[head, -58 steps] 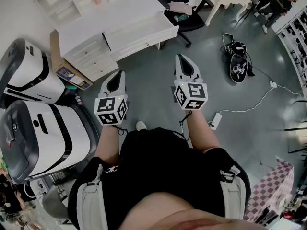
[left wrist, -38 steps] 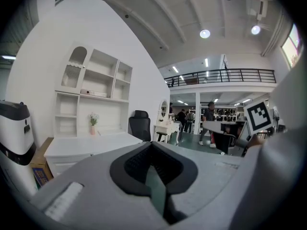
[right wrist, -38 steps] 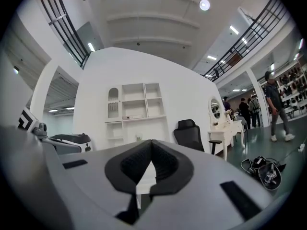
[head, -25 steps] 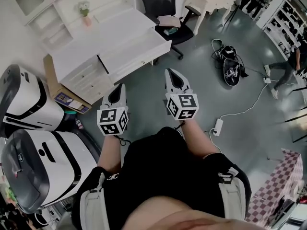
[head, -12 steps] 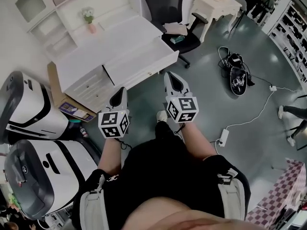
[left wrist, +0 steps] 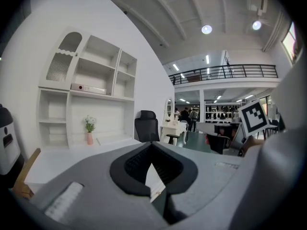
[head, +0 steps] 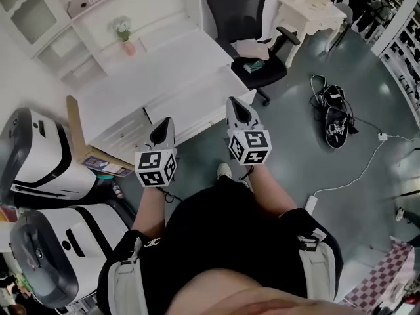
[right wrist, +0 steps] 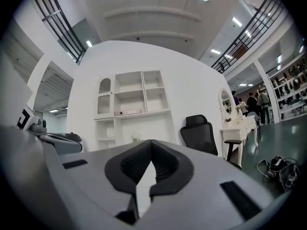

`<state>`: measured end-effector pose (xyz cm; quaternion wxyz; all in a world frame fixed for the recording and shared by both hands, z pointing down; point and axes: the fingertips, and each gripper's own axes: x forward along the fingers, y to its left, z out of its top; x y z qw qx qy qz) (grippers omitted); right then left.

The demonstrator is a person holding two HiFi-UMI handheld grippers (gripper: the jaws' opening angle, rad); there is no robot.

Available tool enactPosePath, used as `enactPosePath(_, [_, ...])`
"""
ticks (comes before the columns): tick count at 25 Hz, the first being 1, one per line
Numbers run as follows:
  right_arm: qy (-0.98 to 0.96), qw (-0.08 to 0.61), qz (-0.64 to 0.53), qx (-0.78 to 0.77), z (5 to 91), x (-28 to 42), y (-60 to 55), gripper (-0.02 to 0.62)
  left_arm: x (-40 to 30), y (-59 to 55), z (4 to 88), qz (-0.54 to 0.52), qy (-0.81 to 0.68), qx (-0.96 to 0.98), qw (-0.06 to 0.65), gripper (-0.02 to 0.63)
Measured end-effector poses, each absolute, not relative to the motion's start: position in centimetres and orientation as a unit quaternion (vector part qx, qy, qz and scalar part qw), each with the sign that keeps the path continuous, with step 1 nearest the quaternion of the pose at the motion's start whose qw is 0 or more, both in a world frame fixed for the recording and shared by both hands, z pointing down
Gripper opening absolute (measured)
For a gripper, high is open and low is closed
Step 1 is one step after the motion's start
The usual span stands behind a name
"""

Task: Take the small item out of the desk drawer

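Closer now: the desk (head: 125, 84), upper centre, has come right up to the left gripper (head: 164, 121) and right gripper (head: 235, 101). Both are pinched closed and empty (small item unseen, presumably inside the drawer (head: 197, 107)).

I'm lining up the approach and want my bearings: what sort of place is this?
Probably a big showroom or test hall staged as a home office: a white desk with shelves above, a black office chair beside it, and a balcony railing under a high ceiling.
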<state>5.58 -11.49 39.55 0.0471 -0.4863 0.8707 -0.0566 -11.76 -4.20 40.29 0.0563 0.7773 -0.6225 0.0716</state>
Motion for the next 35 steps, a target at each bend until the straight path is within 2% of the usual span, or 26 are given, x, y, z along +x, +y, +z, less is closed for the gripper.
enactPosePath(14, [0.880, 0.023, -0.070, -0.469, 39.5, 7.2, -30.7, -0.003, -9.9, -23.6, 38.5, 0.072, -0.638, 0.765, 0.057, 0.012])
enactPosePath(23, [0.879, -0.010, -0.106, -0.466, 42.6, 6.7, -36.3, -0.003, -9.7, -29.6, 40.3, 0.093, -0.625, 0.770, 0.087, 0.012])
enactPosePath(31, [0.874, -0.046, -0.138, -0.463, 45.8, 3.9, -40.3, -0.003, -12.5, -33.4, 40.5, 0.102, -0.621, 0.772, 0.090, 0.012])
enactPosePath(33, [0.872, -0.055, -0.142, -0.465, 46.5, 3.2, -41.0, 0.011, -13.6, -33.9, 40.4, 0.100, -0.623, 0.771, 0.090, 0.013])
enactPosePath(35, [0.869, -0.067, -0.150, -0.466, 47.4, 2.6, -41.4, 0.064, -14.4, -34.2, 40.6, 0.101, -0.624, 0.769, 0.093, 0.012])
